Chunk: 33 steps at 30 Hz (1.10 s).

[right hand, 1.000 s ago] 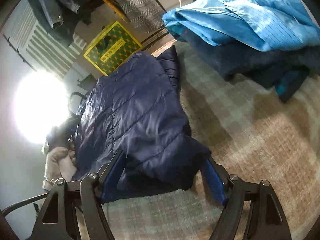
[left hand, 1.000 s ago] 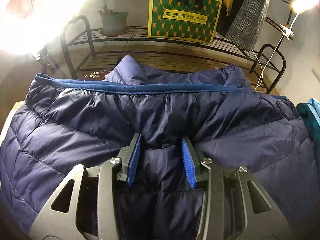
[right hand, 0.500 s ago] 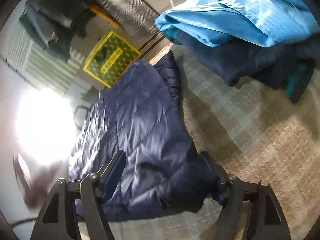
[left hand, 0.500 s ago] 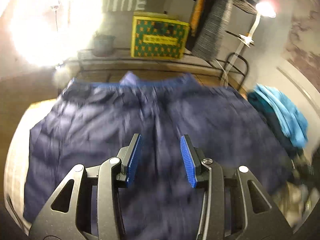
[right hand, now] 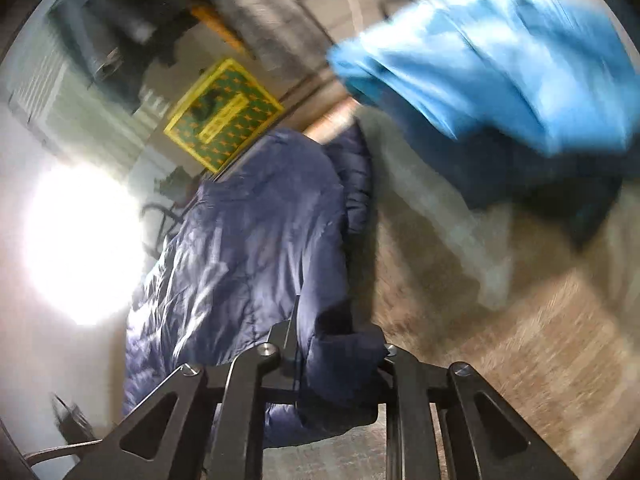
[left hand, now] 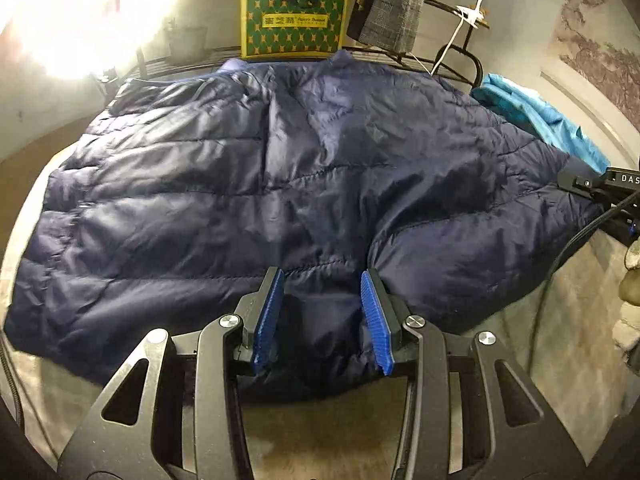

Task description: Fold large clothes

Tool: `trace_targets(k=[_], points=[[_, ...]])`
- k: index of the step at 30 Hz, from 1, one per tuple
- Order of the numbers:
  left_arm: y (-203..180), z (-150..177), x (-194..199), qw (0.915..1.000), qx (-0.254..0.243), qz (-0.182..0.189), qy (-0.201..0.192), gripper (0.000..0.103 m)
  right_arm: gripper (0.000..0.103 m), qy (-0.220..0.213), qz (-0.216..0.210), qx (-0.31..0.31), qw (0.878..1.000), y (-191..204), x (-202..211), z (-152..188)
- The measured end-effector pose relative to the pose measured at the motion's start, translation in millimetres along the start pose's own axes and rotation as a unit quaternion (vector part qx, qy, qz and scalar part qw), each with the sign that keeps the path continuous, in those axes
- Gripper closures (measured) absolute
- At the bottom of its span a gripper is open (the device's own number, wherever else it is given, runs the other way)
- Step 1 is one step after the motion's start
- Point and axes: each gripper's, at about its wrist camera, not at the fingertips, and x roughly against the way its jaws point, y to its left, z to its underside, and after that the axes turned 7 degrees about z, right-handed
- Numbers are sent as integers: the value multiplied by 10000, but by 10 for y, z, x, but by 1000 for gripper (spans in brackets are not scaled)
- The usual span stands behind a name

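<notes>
A navy quilted puffer jacket (left hand: 280, 184) lies spread over a beige carpeted surface (left hand: 328, 432). My left gripper (left hand: 322, 312) is at the jacket's near edge. Its blue pads (left hand: 268, 316) are closed on a bunched fold of the fabric. In the right wrist view, the jacket (right hand: 256, 240) stretches away to the upper left. My right gripper (right hand: 336, 354) is at its near corner, and its jaws are closing with a thick wad of the jacket squeezed between them. Part of that gripper's black body (left hand: 600, 188) shows at the jacket's right edge.
A pile of bright blue and dark clothes (right hand: 500, 60) lies on the surface to the right of the jacket. Behind stands a metal rack (left hand: 460, 56) with a green and yellow box (left hand: 294, 16) and hanging garments. A glaring lamp (left hand: 72, 16) shines at the left.
My left gripper has drawn back to the jacket's near edge with fabric still between its pads. The right gripper's jaws, wide before, have closed on the jacket's corner and risen slightly.
</notes>
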Motion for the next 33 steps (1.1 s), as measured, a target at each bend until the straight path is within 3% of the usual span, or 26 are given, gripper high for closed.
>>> trace_targets(k=[4, 9, 16, 20, 26, 33], points=[[81, 50, 472, 9993, 196, 118, -282, 63, 90, -335, 40, 777, 9964, 397, 256, -101], [225, 239, 1064, 9980, 256, 22, -569, 63, 90, -604, -27, 1167, 9913, 685, 416, -150], [793, 509, 1644, 9905, 829, -338, -1042, 63, 91, -874, -96, 1702, 9815, 1142, 547, -58], [1312, 606, 1913, 9763, 1576, -487, -1399, 63, 91, -1041, -122, 2330, 9668, 1601, 624, 70], [1856, 846, 2212, 9545, 2252, -642, -1845, 63, 91, -1092, -368, 3097, 9438, 2482, 621, 340], [2288, 1174, 2313, 9349, 2835, -752, -1999, 63, 91, -1005, -590, 3823, 9167, 3354, 350, 775]])
